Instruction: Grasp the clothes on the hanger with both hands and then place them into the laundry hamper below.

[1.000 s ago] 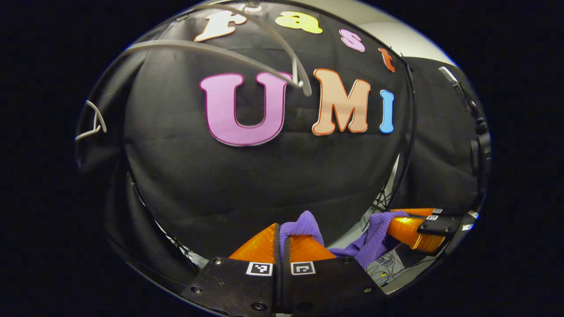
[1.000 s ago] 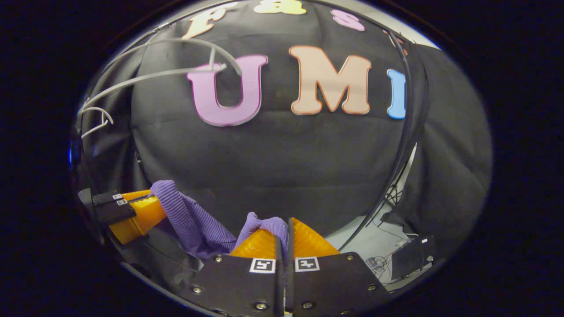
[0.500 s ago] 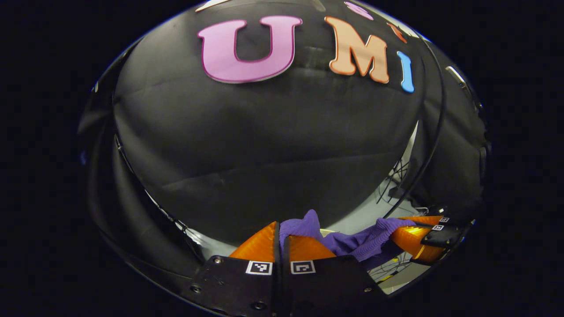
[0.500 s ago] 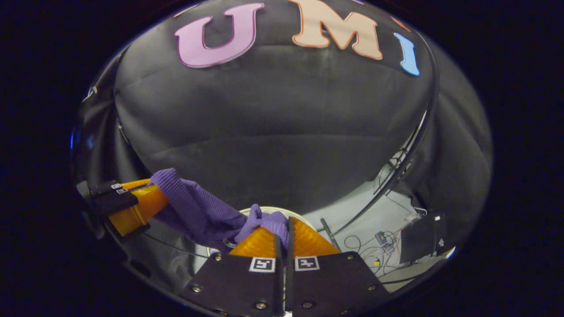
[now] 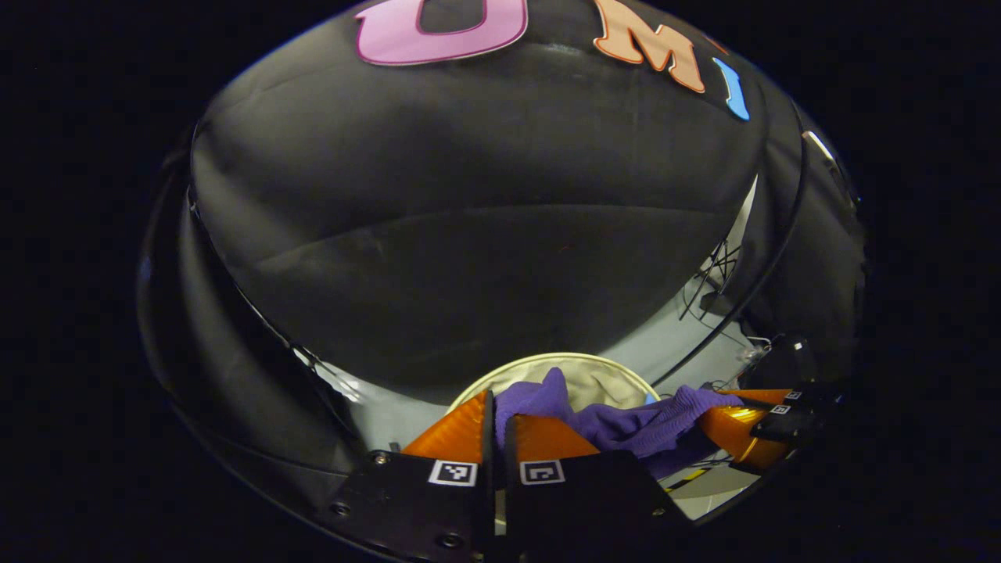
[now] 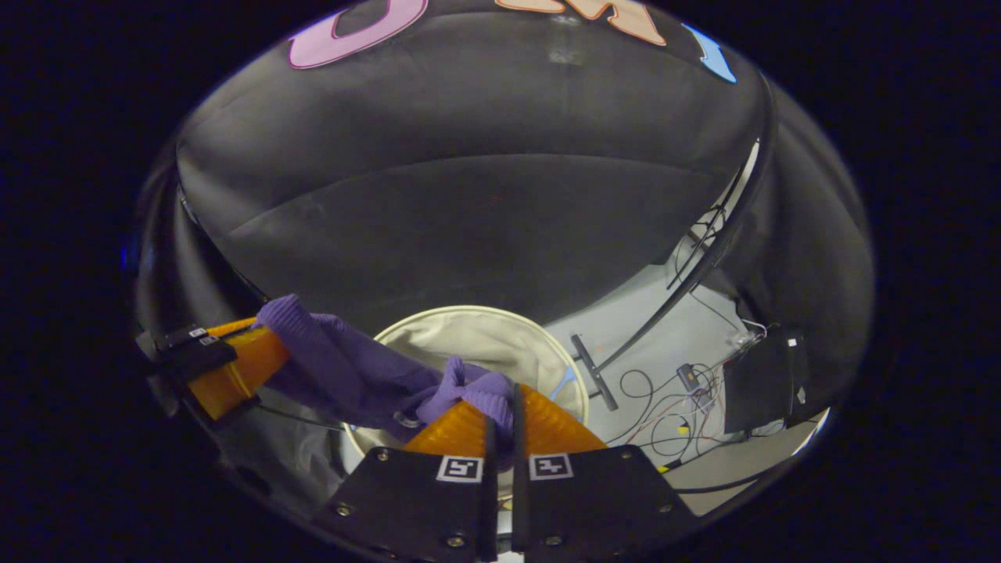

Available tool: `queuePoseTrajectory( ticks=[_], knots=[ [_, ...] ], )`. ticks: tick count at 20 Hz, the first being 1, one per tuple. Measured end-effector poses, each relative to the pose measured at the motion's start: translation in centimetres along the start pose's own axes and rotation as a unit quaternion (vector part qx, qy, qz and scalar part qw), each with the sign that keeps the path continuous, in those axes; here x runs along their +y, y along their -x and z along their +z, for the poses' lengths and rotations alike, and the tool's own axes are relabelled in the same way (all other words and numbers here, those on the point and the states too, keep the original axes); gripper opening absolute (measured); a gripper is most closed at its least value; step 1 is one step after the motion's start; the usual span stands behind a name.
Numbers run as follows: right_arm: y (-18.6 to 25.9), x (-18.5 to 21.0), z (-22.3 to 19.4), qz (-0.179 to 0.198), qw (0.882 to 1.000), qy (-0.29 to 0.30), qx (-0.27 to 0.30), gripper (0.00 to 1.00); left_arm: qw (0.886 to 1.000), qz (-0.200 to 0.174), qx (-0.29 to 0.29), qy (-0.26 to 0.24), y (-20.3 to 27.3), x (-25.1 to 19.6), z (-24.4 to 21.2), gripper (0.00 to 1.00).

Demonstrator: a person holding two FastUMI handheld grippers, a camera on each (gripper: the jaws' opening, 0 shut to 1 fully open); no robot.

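Both the left gripper (image 5: pixel 496 407) and the right gripper (image 6: pixel 500 407) pinch the purple garment (image 6: pixel 352 375), stretched between them above the open hamper (image 6: pixel 477 313).

A ribbed purple garment (image 6: pixel 352 375) hangs over a cream-coloured laundry hamper (image 6: pixel 477 336) with a pale rim, on a light grey floor (image 6: pixel 649 344) strewn with black, red and yellow cables (image 6: pixel 665 407).
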State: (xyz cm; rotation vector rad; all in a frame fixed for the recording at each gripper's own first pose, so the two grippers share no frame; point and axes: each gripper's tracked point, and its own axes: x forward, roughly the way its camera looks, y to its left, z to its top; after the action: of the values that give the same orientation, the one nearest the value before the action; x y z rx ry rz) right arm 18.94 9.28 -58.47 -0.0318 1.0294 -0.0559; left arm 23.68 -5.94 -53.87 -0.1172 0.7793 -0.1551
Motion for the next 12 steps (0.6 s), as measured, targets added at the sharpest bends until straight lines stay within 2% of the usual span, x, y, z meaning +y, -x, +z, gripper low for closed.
queuePoseTrajectory(
  ticks=[2,3,4,6,7,11,12],
  knots=[
    [0.4,0.1,0.0,0.0,1.0,0.001,-0.003,0.11,1.0,-0.008,-0.003,0.001,0.4,-0.3,0.1,0.14],
    [1.1,0.5,0.4,0.004,1.0,-0.004,-0.015,0.29,1.0,-0.007,-0.004,-0.002,0.9,-0.3,0.1,0.36],
    [1.8,0.6,0.7,-0.002,1.0,-0.008,-0.023,0.37,1.0,-0.001,-0.002,-0.002,1.4,-0.1,0.0,0.57],
    [4.2,0.2,1.4,-0.01,0.999,-0.013,-0.031,0.78,1.0,0.004,-0.007,-0.008,2.8,0.1,0.7,1.0],
    [5.0,0.1,1.7,-0.008,0.999,-0.016,-0.035,0.98,1.0,0.005,-0.011,-0.011,3.8,0.2,1.1,0.97],
    [8.7,0.1,3.6,-0.003,0.998,-0.007,-0.055,0.98,0.999,0.007,-0.029,-0.023,7.5,0.6,2.5,0.95],
    [9.6,0.1,4.0,-0.003,0.998,-0.003,-0.061,0.94,0.999,0.009,-0.036,-0.023,8.3,0.9,2.9,0.96]
  ],
)
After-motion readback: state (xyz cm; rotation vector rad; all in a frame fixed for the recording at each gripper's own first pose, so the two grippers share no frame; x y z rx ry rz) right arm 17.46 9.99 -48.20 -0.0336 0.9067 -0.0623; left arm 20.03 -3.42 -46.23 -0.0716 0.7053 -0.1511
